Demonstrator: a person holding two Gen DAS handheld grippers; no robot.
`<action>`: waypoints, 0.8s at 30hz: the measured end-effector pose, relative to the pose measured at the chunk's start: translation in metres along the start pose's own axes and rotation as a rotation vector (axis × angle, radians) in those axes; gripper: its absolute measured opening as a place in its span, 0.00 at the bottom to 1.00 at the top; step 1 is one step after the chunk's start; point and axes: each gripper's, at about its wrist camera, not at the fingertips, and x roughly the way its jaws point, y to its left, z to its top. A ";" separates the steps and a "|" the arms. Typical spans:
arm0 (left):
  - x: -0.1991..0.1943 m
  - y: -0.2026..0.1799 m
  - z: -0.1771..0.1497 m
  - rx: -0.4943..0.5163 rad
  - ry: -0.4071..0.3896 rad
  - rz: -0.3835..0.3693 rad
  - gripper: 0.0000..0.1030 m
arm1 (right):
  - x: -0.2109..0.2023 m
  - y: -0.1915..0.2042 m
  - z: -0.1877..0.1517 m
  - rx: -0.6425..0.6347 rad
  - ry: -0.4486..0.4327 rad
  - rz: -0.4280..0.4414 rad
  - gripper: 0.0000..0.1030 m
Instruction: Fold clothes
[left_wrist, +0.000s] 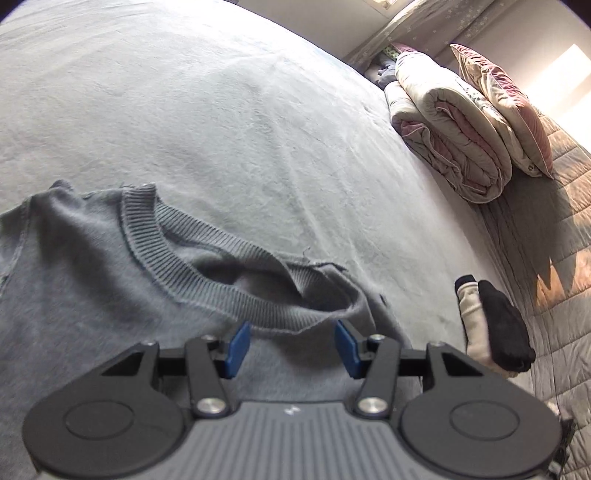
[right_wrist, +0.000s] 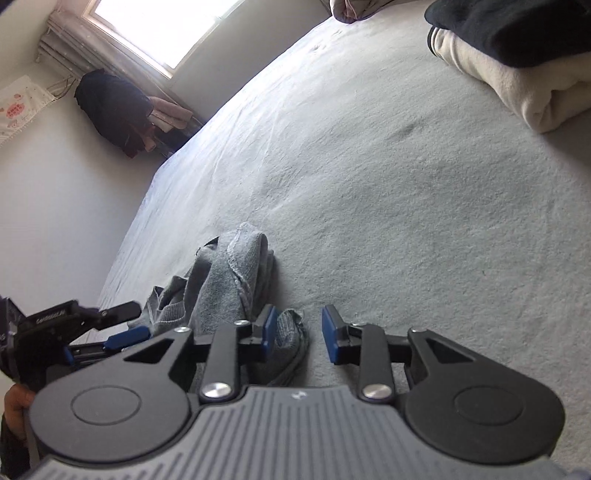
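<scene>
The grey sweater (left_wrist: 110, 266) lies on the bed (left_wrist: 221, 110), collar toward my left tool (left_wrist: 291, 341), which hovers half-wide over its neckline, holding nothing. My right tool (right_wrist: 299, 332), narrower and empty, straddles the sweater's bunched edge.

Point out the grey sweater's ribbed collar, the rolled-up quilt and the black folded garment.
Ribbed collar (left_wrist: 192, 266), left wrist view: on the knit band's near edge.
Rolled-up quilt (left_wrist: 454, 129), left wrist view: on its cream outer layer.
Black folded garment (left_wrist: 504, 325), left wrist view: on its top face.
</scene>
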 end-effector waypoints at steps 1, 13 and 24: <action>0.009 -0.002 0.004 -0.008 0.000 0.002 0.50 | 0.002 -0.001 -0.002 0.008 0.002 0.016 0.24; 0.055 -0.021 0.019 -0.024 -0.002 -0.023 0.15 | -0.020 0.000 -0.007 0.013 -0.054 0.082 0.05; 0.014 -0.021 0.041 -0.023 -0.175 -0.011 0.00 | -0.079 0.014 -0.004 -0.051 -0.215 -0.001 0.03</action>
